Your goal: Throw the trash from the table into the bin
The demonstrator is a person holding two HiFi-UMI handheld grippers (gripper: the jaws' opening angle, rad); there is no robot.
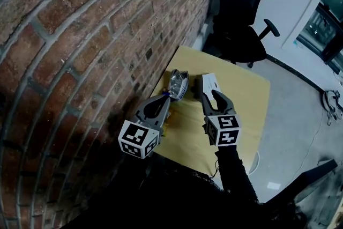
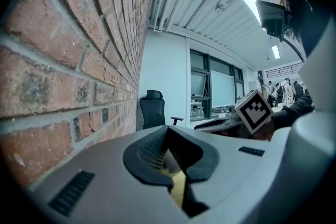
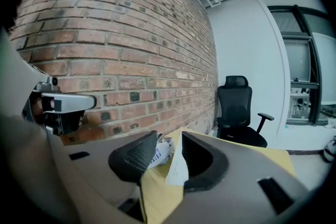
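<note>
1. Your left gripper (image 1: 168, 98) is clenched. In the left gripper view (image 2: 167, 129) the two dark pads meet at their tips with nothing between them, and only a strip of the yellow table (image 2: 177, 186) shows through the gap behind the tips.
2. Your right gripper (image 1: 210, 96) stands released. In the right gripper view (image 3: 169, 135) there is a clear gap between its pads.
3. A piece of white paper (image 3: 177, 165) rises into that gap. Its edge lies close against the right-hand pad, while the ribbed left-hand pad stands clear of it, so the paper is not clamped.
4. In the head view the white paper (image 1: 209, 83) lies on the table (image 1: 244, 96) right at your right gripper's tips, towards the middle of the tabletop.
5. A crumpled foil wrapper (image 1: 178, 85) lies on the table just left of the paper, near the brick wall (image 1: 80, 35). It sits just beyond your left gripper's tips, and you cannot tell whether they touch it. From the right gripper view the wrapper (image 3: 160, 151) shows beyond the jaws, behind the left-hand pad.
6. Both grippers are side by side over the near half of the table, pointing away from you and slightly down.
7. A black office chair (image 1: 238, 13) stands on the grey floor (image 1: 300, 115) past the far end of the table.
</note>
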